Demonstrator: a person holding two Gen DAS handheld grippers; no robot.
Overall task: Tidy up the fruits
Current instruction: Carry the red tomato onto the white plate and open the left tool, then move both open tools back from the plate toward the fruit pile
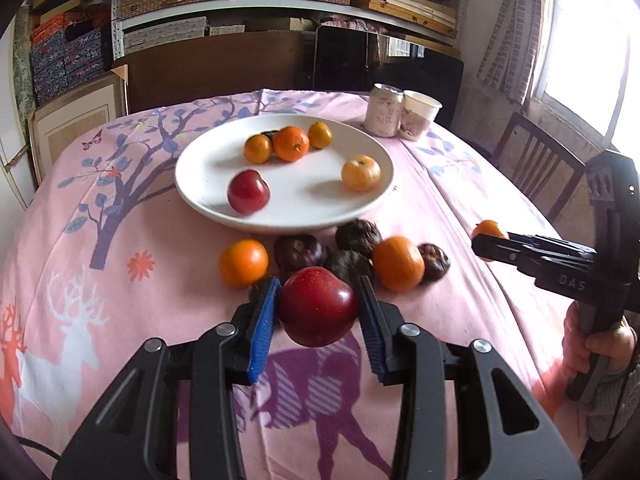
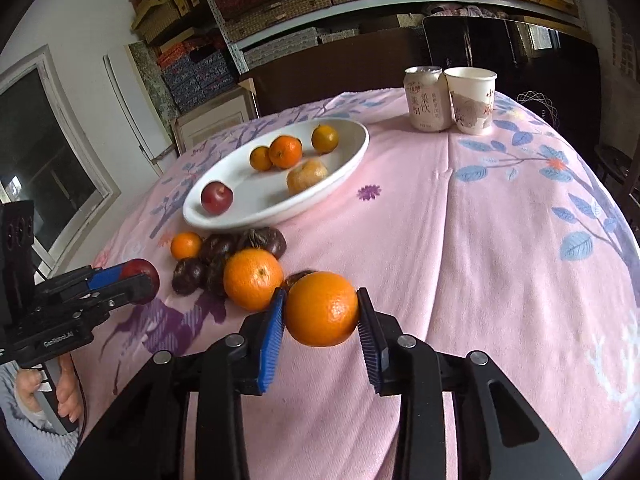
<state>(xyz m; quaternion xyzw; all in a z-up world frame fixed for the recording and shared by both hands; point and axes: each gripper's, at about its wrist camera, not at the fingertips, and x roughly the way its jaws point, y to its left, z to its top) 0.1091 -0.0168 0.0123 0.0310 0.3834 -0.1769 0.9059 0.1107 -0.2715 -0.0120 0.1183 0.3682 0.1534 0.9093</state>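
Clamped between the blue pads of the left gripper (image 1: 318, 306) is a red apple (image 1: 318, 306), lifted clear of the counter (image 1: 120, 280) just short of the white plate (image 1: 280, 216). Beside it, the right gripper (image 2: 321, 309) squeezes an orange (image 2: 321, 309), also on the plate's near side. Loose fruit crowds the plate's near rim: oranges and dark, wrinkled ones, possibly passion fruit (image 1: 298, 252). On the plate sit another apple and several oranges. Smooth round fruit could slip from the pads, or a low pass could scatter the cluster.
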